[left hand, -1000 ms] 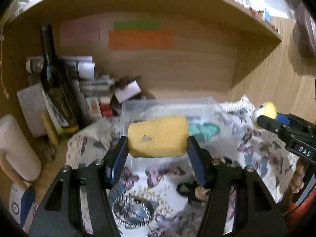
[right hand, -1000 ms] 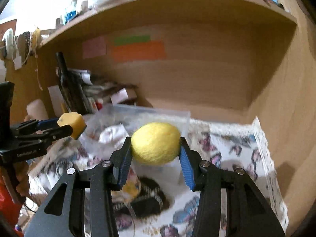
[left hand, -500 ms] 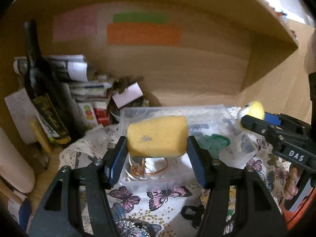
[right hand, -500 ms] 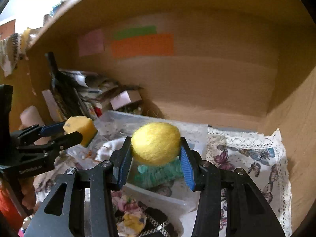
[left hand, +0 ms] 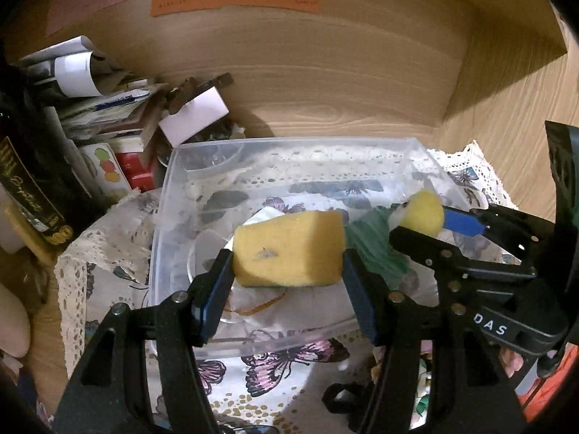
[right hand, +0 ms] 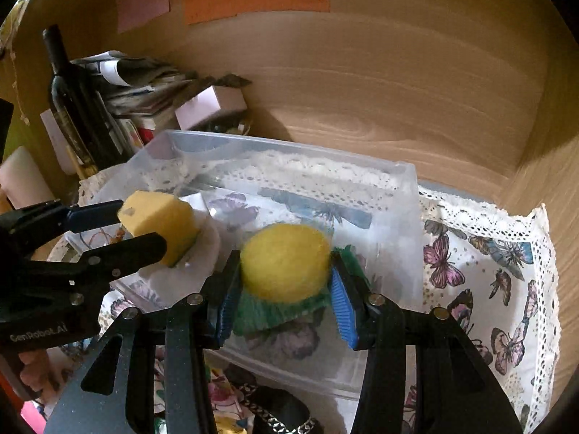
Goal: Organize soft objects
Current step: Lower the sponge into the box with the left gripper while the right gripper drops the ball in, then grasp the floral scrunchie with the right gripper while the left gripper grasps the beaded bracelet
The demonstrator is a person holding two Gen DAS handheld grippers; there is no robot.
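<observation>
My left gripper is shut on a yellow sponge block and holds it over the clear plastic bin. My right gripper is shut on a yellow felt ball over the same bin, to the right of the sponge. The ball also shows in the left wrist view. A green knitted piece and a white cloth lie inside the bin.
A dark wine bottle, stacked papers and small boxes crowd the shelf's back left. The bin sits on a butterfly-print cloth. Wooden walls close the back and right. A black strap lies in front.
Both grippers have moved forward and down with their objects, from in front of the bin to over its inside. The bin now fills the middle of both views.
</observation>
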